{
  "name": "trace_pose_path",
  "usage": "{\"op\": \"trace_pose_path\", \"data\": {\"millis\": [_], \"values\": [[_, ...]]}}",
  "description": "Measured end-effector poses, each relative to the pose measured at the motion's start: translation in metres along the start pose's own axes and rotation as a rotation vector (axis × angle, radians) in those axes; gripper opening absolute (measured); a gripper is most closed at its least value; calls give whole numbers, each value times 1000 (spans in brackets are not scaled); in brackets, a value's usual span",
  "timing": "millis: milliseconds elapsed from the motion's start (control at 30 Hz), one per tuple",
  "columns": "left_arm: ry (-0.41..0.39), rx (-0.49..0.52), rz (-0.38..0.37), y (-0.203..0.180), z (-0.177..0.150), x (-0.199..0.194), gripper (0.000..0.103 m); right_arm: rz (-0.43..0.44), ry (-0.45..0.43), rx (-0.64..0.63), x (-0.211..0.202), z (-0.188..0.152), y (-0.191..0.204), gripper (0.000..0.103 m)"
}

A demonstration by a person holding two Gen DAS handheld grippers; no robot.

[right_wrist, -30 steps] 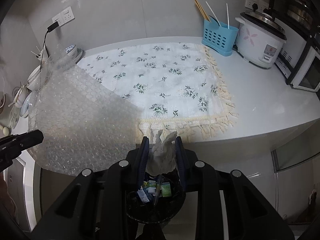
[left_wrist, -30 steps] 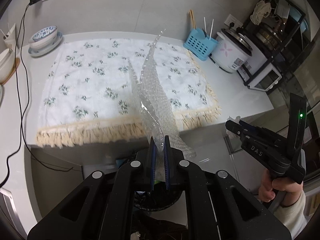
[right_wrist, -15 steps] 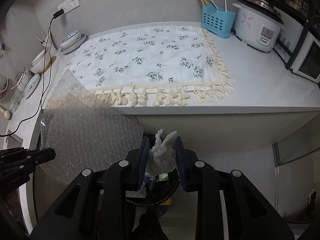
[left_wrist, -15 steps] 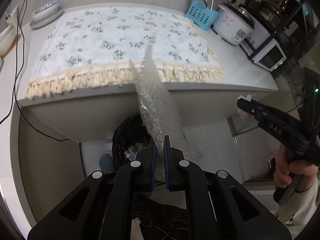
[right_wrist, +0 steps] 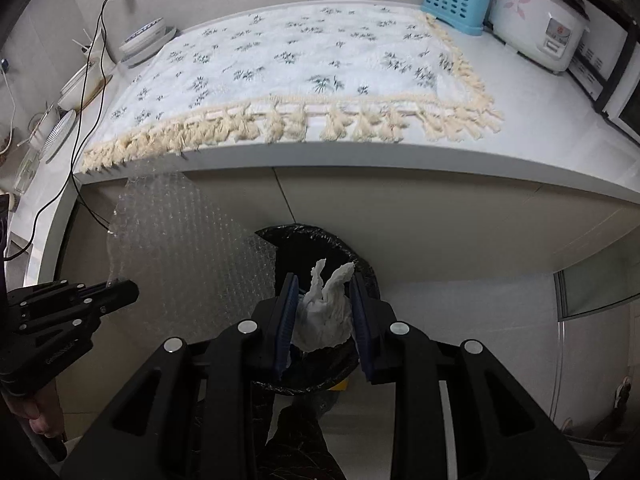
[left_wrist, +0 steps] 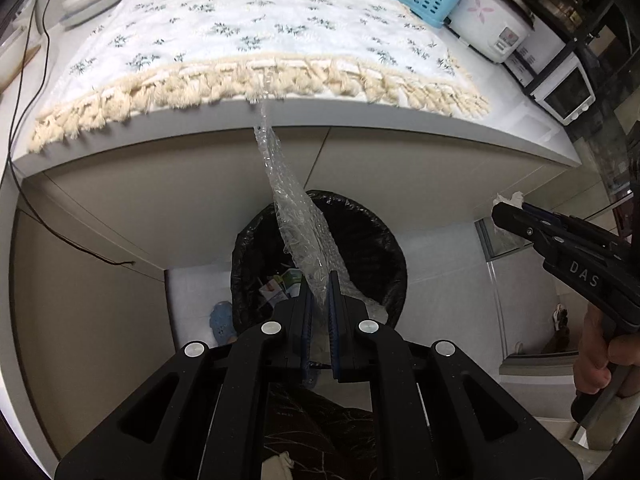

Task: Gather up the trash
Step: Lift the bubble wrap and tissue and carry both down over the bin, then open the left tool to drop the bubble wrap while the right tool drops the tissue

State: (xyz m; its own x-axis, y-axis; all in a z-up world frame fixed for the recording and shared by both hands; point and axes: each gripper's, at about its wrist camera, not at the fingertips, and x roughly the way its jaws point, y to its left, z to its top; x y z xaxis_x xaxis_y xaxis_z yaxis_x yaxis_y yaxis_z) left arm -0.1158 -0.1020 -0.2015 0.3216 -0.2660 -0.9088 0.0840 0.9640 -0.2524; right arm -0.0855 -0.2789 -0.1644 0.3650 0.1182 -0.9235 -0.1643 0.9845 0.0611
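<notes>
The left gripper [left_wrist: 319, 292] points steeply down with its jaws pinched tight on one sheet of bubble wrap [left_wrist: 298, 224], gripped by its lower edge. From the pads the sheet stands up and away, edge-on in the left wrist view, its far tip reaching the fringe at the counter's front edge. In the right wrist view the same sheet shows broadside, a wide clear panel hanging in front of the cabinet face below the counter's front-left corner.

The right gripper [right_wrist: 324, 300] also points down, its jaws part-way closed on one crumpled white tissue [right_wrist: 326, 312] that fills the gap between the pads, two twisted points sticking out past the fingertips.

Just beyond both grippers, on the floor against the cabinet below the counter's front edge, stands one round trash bin [left_wrist: 384, 248] lined with a black bag, with a few wrappers lying inside. The bubble wrap hangs over its opening; the tissue sits over its near rim.

Farther off, the counter [right_wrist: 540, 152] carries one white floral cloth [right_wrist: 304, 60] with a cream tassel fringe along its front edge. At the back-right corner stand one blue utensil basket [right_wrist: 456, 2] and one white rice cooker [right_wrist: 540, 24]; at the back-left, a bowl on a plate [right_wrist: 146, 38].
</notes>
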Motion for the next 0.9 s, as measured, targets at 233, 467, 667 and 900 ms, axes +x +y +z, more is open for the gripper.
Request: {"op": "trace_pose_path", "data": {"millis": [233,467,667,900], "values": [[7,11,7,5,2,31,6,15,20,2,40,-10,7,26],[40,40,45,8,3,67,6,16,47,-11,70,-15,10,26],[62,70,67,7,-6,98,6,13,78,9,88,-20,2,26],[99,118,77,0,-16,128,6,-15,104,24,92,-27,-11,26]]}}
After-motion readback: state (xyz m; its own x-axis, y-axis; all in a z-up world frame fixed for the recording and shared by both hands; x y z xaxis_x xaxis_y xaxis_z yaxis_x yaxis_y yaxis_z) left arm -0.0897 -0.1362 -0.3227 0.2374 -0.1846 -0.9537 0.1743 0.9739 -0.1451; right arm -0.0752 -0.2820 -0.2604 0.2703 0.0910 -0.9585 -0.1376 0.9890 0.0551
